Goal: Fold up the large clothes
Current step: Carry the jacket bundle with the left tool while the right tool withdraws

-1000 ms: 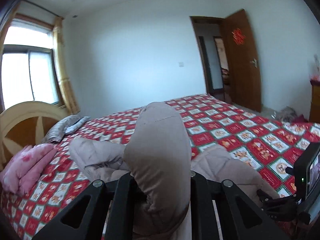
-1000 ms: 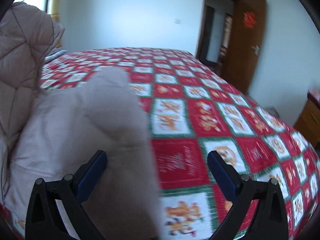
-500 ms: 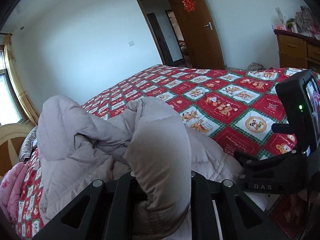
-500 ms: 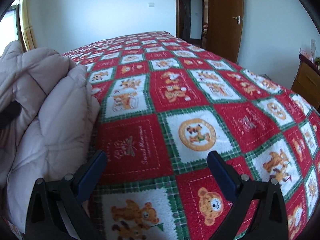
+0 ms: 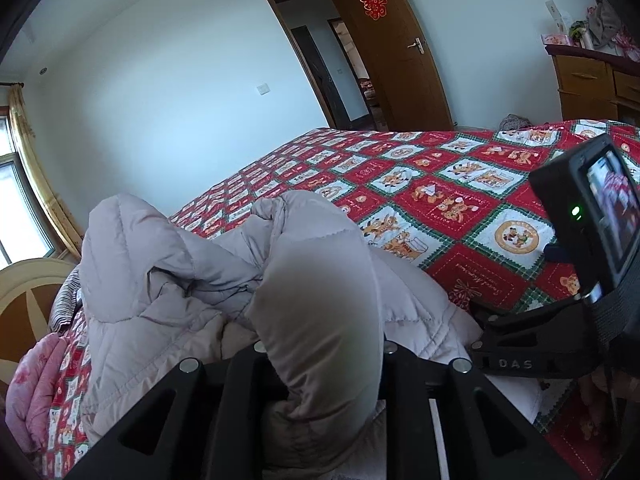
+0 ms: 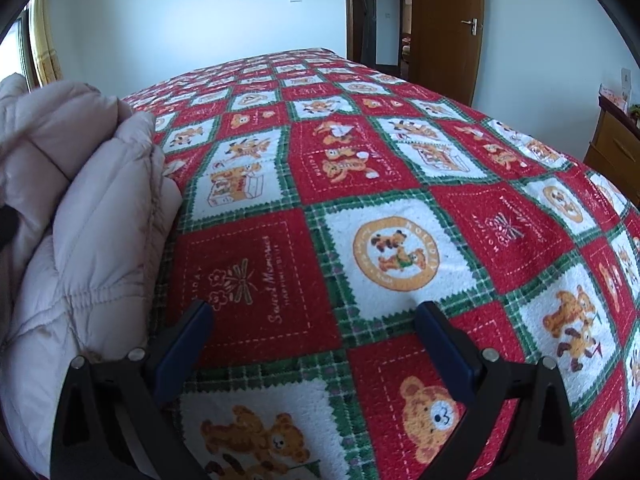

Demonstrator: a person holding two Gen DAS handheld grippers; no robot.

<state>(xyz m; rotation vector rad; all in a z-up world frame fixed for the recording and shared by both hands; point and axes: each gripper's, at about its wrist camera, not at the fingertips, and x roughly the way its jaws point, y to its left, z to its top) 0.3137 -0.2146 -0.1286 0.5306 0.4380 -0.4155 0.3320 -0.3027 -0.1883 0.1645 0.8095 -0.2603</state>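
Note:
A pale beige quilted down jacket (image 5: 168, 280) lies bunched on the bed's red patchwork blanket (image 5: 440, 184). My left gripper (image 5: 320, 354) is shut on a thick fold of the jacket that rises between its fingers and hides the tips. In the right wrist view the jacket (image 6: 92, 200) lies at the left edge. My right gripper (image 6: 312, 320) is open and empty, low over the blanket (image 6: 400, 160), just right of the jacket. The right gripper's body and camera also show in the left wrist view (image 5: 580, 248).
A pink folded cloth (image 5: 36, 384) and a striped pillow (image 5: 66, 300) lie by the wooden headboard (image 5: 28, 292) at the left. An open brown door (image 5: 392, 56) and a wooden dresser (image 5: 592, 84) stand beyond the bed.
My right gripper let go of the jacket and moved right, onto bare blanket. My left gripper swung right with its fold still held, and the jacket bunched up higher.

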